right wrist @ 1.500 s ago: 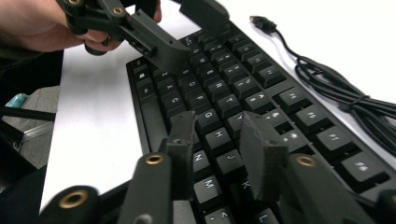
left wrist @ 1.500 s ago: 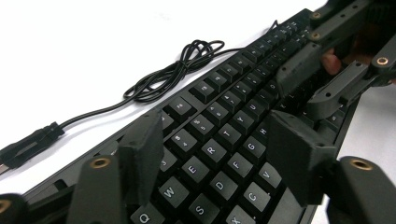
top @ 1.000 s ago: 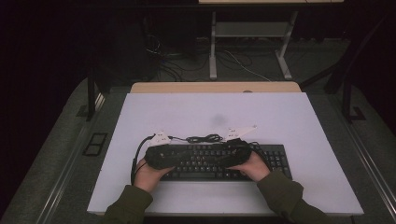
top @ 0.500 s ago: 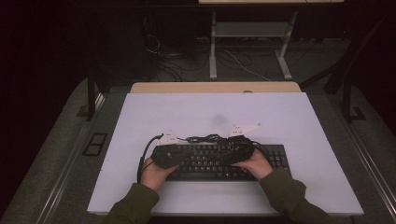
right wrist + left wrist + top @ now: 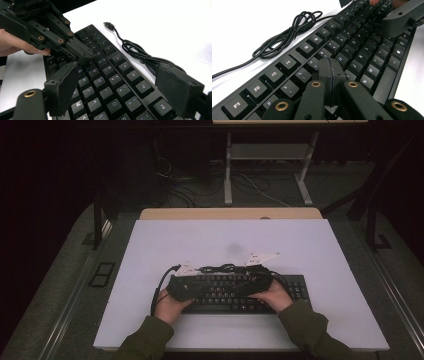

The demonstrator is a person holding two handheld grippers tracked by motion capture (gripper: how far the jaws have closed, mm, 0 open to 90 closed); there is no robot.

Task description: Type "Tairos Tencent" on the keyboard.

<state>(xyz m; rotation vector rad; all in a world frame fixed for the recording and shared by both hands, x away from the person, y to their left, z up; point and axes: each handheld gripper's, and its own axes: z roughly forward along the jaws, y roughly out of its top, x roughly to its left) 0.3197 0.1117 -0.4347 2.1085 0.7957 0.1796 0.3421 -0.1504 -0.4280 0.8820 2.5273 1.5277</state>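
A black keyboard [image 5: 292, 292] lies on the white table near the front edge, its bundled black cable [image 5: 220, 268] just behind it. My left gripper [image 5: 212, 287] points right over the keys with its jaws pressed together and nothing in them; its shut tip [image 5: 331, 72] hovers over the number and letter rows. My right gripper [image 5: 246, 286] points left from the other side. Its jaws have just been opening and stand wide apart [image 5: 120, 85] above the keys, holding nothing. The left gripper [image 5: 78, 53] sits just ahead of it, shut.
The cable's USB plug [image 5: 109, 25] lies loose on the white table top [image 5: 225, 240] behind the keyboard. A wooden strip [image 5: 230, 213] runs along the table's far edge. Dark floor with a desk frame [image 5: 270, 165] lies beyond it.
My left hand has edged a little to the right along the keyboard. The right hand has stayed where it was.
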